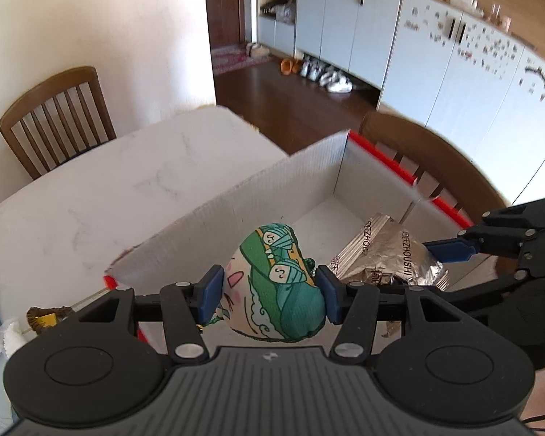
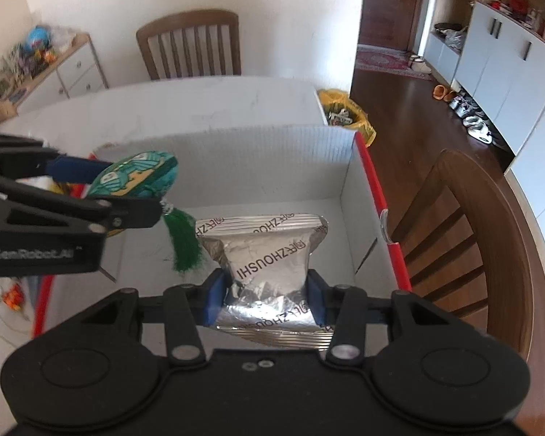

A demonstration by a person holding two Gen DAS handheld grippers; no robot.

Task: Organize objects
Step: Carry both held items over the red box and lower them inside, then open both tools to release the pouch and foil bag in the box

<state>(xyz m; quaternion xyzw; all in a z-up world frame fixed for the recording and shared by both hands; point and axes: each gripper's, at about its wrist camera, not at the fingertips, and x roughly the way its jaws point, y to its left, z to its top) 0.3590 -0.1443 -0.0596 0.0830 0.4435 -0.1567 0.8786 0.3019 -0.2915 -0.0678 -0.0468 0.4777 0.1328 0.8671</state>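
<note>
White marble-patterned bench (image 1: 91, 196) carries an open cardboard box (image 1: 236, 196) with red outer edges; wooden chairs stand at its far side and at 3 o'clock. From the left wrist view, the left claw (image 1: 269, 292) is clenched on a green cartoon-printed pouch (image 1: 283, 287), its blue pads pressing both sides, held above the box's inside at 6 o'clock. A green tassel (image 2: 183, 243) hangs from the pouch. From the right wrist view, the right claw (image 2: 265, 301) grips a crinkled silver foil packet (image 2: 269, 265) at its waist, also over the box floor, near 5 o'clock.
</note>
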